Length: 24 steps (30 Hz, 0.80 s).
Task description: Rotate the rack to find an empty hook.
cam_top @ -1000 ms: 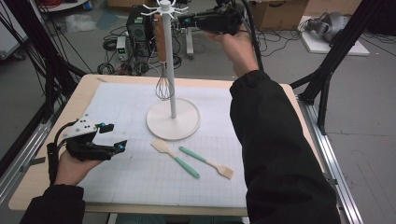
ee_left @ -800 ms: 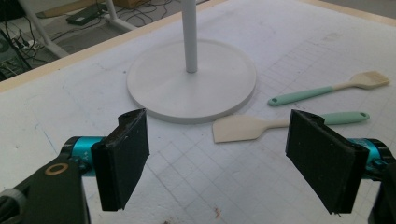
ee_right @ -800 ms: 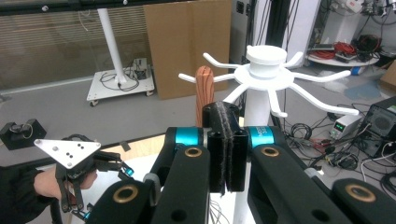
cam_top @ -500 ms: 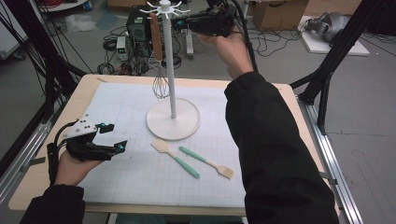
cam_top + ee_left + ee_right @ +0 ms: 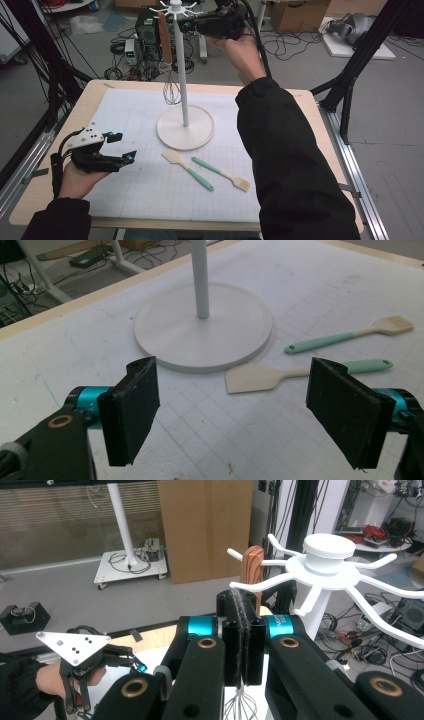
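Note:
A white hook stand rises from its round base at mid table. From one top hook hangs a whisk with a wooden handle. My right gripper is held high beside the stand's top, its pads pressed together with nothing between them. The whisk handle is just beyond its tips. My left gripper rests low at the table's left, open and holding nothing. A green-handled spatula and a green-handled brush lie in front of the base.
A white gridded mat covers the wooden table. Black frame posts stand at both sides. Cables, boxes and equipment lie on the floor beyond the far edge.
My right hand has drifted slightly left toward the stand's top. The left hand and the utensils on the mat have stayed put.

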{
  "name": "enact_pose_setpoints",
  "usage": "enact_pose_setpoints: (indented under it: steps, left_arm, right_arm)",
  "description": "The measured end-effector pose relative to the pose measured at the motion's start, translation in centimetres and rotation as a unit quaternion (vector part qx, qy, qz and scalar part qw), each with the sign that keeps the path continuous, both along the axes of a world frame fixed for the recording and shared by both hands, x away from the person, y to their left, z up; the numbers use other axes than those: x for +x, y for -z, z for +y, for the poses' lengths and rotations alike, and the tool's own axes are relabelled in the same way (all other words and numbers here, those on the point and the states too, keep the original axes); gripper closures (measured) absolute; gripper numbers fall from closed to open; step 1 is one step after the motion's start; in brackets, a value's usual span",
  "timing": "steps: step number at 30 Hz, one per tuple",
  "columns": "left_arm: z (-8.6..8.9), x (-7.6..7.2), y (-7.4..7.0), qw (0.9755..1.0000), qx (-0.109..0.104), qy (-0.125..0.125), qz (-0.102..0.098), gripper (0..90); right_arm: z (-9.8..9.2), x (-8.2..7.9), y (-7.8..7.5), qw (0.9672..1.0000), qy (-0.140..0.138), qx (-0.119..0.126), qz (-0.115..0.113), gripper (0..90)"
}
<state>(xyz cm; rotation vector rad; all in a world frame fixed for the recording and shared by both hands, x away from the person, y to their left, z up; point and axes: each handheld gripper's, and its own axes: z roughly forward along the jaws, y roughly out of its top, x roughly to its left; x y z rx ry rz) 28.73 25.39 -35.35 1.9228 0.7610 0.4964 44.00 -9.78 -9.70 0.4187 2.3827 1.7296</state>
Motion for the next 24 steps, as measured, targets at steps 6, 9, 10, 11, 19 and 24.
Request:
enact_pose_setpoints:
  steps: [6,9,10,11,19,24]
  left_arm:
    - [0.0,0.0,0.0,1.0000,0.000,0.001,0.001,21.7]
    - [0.0,0.0,0.0,1.0000,-0.001,0.001,0.001,21.6]
    - [0.0,-0.1,-0.1,1.0000,-0.004,0.001,0.000,21.5]
    - [0.0,-0.1,-0.1,1.0000,-0.004,0.001,-0.001,21.5]
    - [0.4,-0.1,0.1,1.0000,-0.005,-0.003,0.002,21.5]
    - [0.3,-0.1,-0.1,1.0000,-0.007,-0.005,0.002,20.7]
  right_arm:
    - [-0.2,-0.1,0.0,1.0000,0.000,0.001,0.000,89.6]
    - [-0.6,-0.4,0.1,0.9999,-0.004,0.011,-0.002,89.4]
    - [-0.8,-0.5,0.1,0.9999,-0.004,0.011,0.000,89.2]
    - [-1.0,-0.7,0.2,0.9999,-0.004,0.011,-0.001,89.2]
    - [-2.2,-1.9,0.7,0.9999,-0.003,0.014,0.001,75.7]
    - [-2.7,-2.7,1.0,0.9998,-0.001,0.022,-0.004,67.1]
